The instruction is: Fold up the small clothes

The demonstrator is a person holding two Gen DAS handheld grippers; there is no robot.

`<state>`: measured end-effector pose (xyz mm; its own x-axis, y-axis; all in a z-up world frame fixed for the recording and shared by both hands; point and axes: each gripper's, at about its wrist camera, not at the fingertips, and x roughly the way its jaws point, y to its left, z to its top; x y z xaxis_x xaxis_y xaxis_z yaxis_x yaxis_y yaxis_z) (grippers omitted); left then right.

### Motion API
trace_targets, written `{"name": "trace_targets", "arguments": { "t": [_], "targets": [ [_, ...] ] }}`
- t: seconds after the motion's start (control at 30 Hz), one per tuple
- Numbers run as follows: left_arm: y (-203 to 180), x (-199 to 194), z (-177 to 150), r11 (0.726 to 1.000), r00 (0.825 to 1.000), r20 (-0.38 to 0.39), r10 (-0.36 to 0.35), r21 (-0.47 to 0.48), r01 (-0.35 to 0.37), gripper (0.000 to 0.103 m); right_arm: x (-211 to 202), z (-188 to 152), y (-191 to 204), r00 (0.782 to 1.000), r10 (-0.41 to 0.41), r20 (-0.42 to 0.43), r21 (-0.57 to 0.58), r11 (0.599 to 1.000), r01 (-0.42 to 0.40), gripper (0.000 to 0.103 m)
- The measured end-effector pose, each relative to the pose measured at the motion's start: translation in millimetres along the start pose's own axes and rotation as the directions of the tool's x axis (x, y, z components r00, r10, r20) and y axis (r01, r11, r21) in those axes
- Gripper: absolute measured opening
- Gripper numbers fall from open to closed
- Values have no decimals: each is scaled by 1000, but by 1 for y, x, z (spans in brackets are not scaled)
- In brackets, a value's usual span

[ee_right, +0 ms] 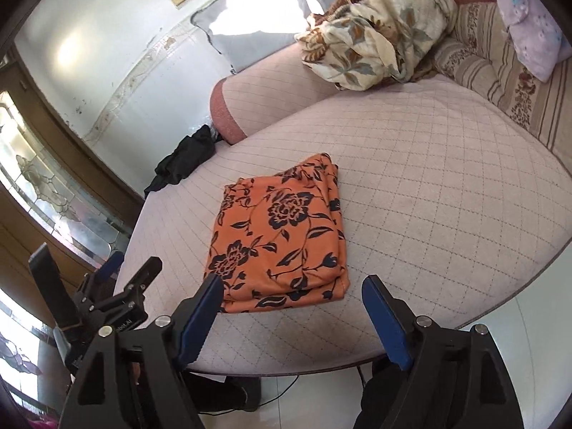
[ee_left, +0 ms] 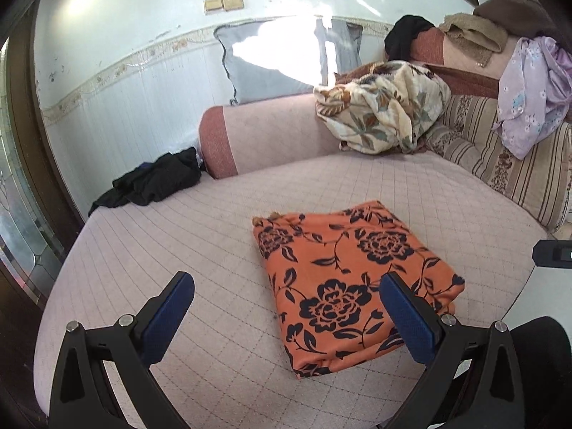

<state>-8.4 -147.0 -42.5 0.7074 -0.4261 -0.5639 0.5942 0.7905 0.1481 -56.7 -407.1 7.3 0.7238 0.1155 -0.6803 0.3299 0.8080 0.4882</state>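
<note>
Orange flowered cloth [ee_left: 343,286] lies folded square on the sofa seat [ee_left: 178,236], laid flat so it keeps shape. Left gripper [ee_left: 286,300] and right gripper [ee_right: 289,300]: I see fingers apart, empty, clear above it.

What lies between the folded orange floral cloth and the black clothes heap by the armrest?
Only bare quilted cushion. In the left wrist view nothing sits between the orange floral cloth and the black clothes heap; the right wrist view agrees.

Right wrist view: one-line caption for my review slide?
Open right gripper hovers empty near the folded orange floral garment on the quilted sofa seat.
</note>
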Motion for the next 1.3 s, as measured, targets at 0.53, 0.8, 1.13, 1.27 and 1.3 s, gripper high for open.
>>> {"name": "trace_targets", "arguments": {
  "t": [0.53, 0.8, 1.13, 1.27, 1.3],
  "targets": [
    [15, -32, 3, 998, 999, 12, 52, 25, -52, 103, -10, 4, 23, 991, 98, 87, -28, 995, -96, 83],
    [39, -31, -8, 994, 994, -40, 104, -18, -105, 103, 22, 3, 25, 988, 147, 54, -15, 989, -147, 83],
    [28, -30, 0, 998, 998, -30, 62, -11, -63, 103, 26, -3, 33, 990, 135, 35, -49, 990, -133, 83],
    [14, -30, 5, 999, 999, -21, 36, 12, -36, 103, 15, -1, 30, 991, 119, 65, -55, 992, -115, 83],
    [11, -31, 5, 999, 999, -18, 30, 19, -30, 103, 13, 0, 29, 990, 120, 70, -53, 992, -116, 83]
  ]
}}
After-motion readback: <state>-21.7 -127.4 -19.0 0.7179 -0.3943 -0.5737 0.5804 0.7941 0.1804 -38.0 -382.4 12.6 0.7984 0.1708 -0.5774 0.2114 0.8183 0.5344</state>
